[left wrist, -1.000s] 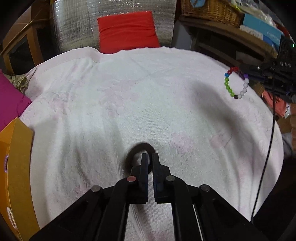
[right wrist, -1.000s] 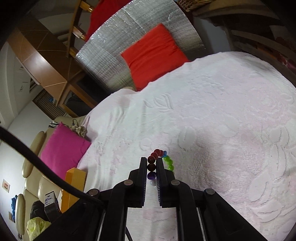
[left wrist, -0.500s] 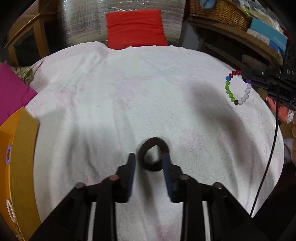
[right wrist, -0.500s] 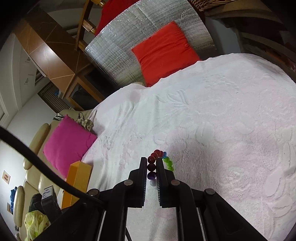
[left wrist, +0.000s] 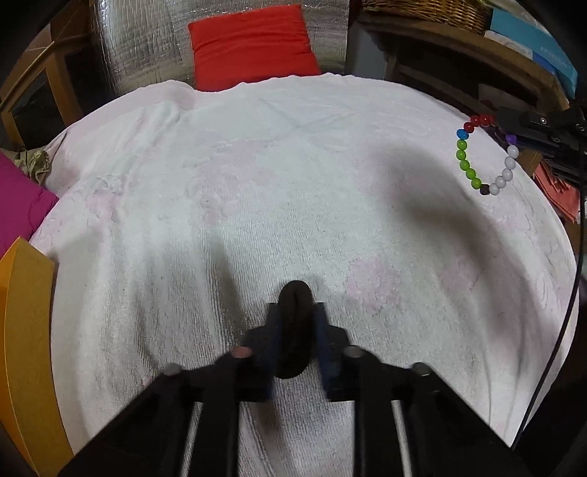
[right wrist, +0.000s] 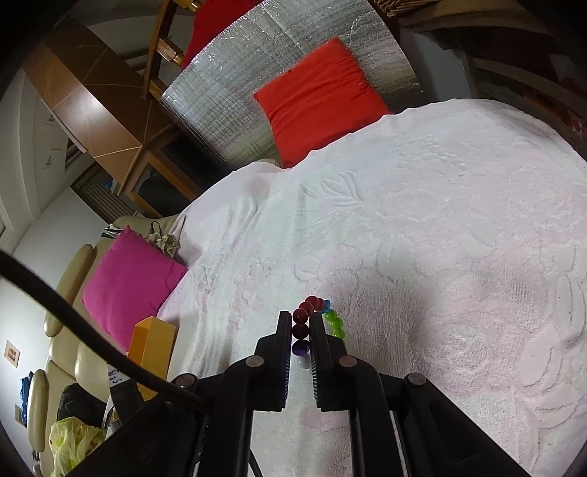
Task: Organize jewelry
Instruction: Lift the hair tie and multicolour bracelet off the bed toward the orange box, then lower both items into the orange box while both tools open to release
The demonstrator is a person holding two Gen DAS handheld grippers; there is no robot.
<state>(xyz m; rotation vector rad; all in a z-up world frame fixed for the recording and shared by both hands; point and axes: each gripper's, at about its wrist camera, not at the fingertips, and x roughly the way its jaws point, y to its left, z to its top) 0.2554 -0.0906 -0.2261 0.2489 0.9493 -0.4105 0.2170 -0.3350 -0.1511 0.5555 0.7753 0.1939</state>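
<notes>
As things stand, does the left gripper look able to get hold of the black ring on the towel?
Probably yes. The left gripper already straddles the black ring on the white towel, its jaws closing with the ring between them. Nothing else lies near; the right gripper is off holding the bead bracelet.

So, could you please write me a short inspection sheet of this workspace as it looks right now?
Surface: pale pink towel, wrinkled.
Job's things: black ring between left tool's fingers; bead bracelet off the towel in right tool; orange box at towel's left edge.
Clutter: nothing seen on towel.
Grippers: left tool closing round the ring; right tool shut on bracelet.
Cables: black cable along right edge.
Surroundings: red cushion, pink cushion, foil sheet, basket.
</notes>
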